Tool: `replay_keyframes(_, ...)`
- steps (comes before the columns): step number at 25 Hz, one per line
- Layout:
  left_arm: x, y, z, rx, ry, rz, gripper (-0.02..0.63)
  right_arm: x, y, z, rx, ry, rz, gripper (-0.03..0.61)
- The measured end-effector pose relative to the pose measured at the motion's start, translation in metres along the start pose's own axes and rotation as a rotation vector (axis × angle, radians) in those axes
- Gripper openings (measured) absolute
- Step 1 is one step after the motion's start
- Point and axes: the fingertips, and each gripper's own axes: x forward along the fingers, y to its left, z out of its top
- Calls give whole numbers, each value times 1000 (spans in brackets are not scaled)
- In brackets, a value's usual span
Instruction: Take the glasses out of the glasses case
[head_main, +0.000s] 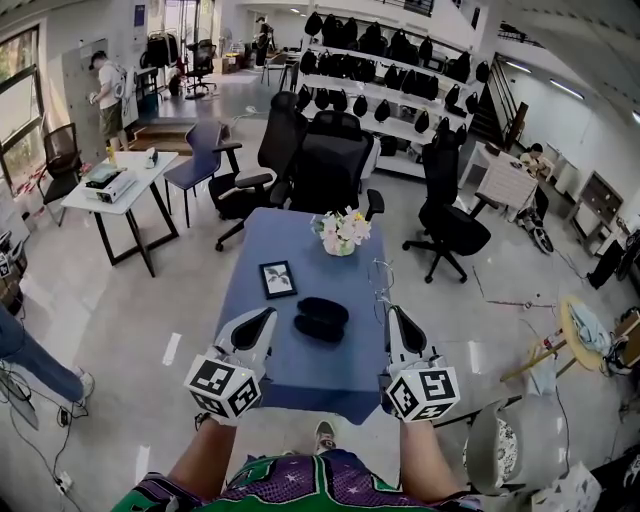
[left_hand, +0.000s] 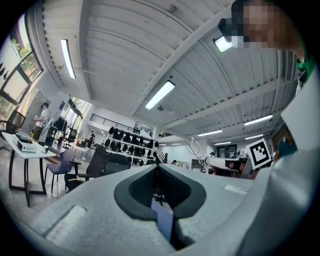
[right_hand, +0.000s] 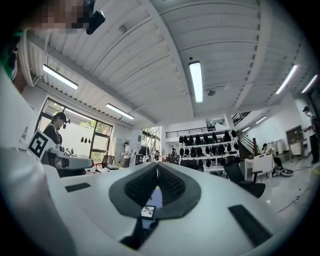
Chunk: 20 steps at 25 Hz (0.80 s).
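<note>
Head view: black case (head_main: 320, 319) lies mid-frame on blue bench (head_main: 300, 368); open or closed, too small to tell. Glasses not made out. Left gripper (head_main: 266, 318) and right gripper (head_main: 392, 314) flank the case, clear of it. Both jaws together, holding nothing. Removal unconfirmed either way.

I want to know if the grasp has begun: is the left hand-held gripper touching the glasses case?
Apart. The head view shows a strip of bare blue table between the left hand-held gripper and the black glasses case.
</note>
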Motion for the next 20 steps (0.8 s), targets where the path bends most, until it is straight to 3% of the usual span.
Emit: replay_keyframes(20, -5, -4, -5, -4, 10, -1, 17, -4, 12, -4, 26, 20, 27, 5)
